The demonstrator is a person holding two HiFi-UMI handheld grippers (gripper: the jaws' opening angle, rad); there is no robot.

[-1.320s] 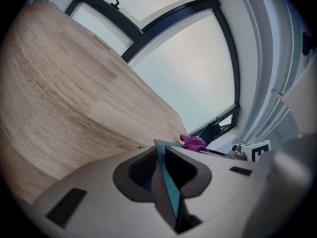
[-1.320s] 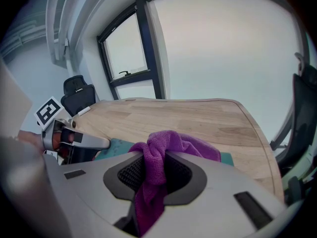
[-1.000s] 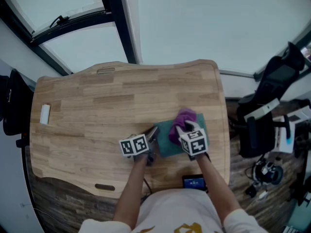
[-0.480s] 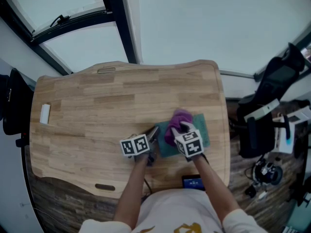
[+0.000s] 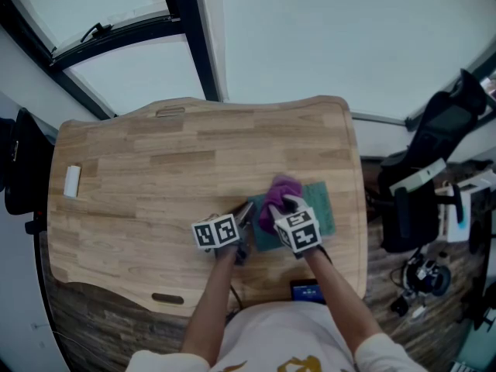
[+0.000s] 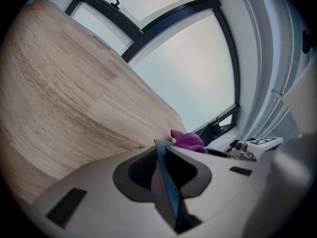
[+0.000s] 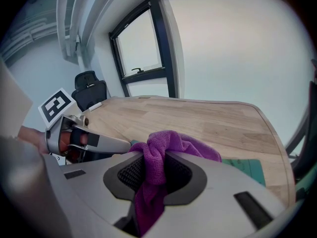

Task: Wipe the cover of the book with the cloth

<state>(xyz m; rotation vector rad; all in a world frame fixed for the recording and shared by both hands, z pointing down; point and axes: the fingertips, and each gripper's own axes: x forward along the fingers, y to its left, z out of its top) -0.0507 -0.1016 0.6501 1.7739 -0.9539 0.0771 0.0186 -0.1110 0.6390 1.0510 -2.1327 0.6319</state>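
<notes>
Book (image 5: 321, 208) in left hand-held gripper (image 5: 248, 215)

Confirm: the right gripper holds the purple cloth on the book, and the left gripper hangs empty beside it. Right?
Not quite. The left gripper is not empty: the left gripper view shows its jaws shut on the edge of the book. The rest stands: the right gripper holds the purple cloth on the book.
</notes>
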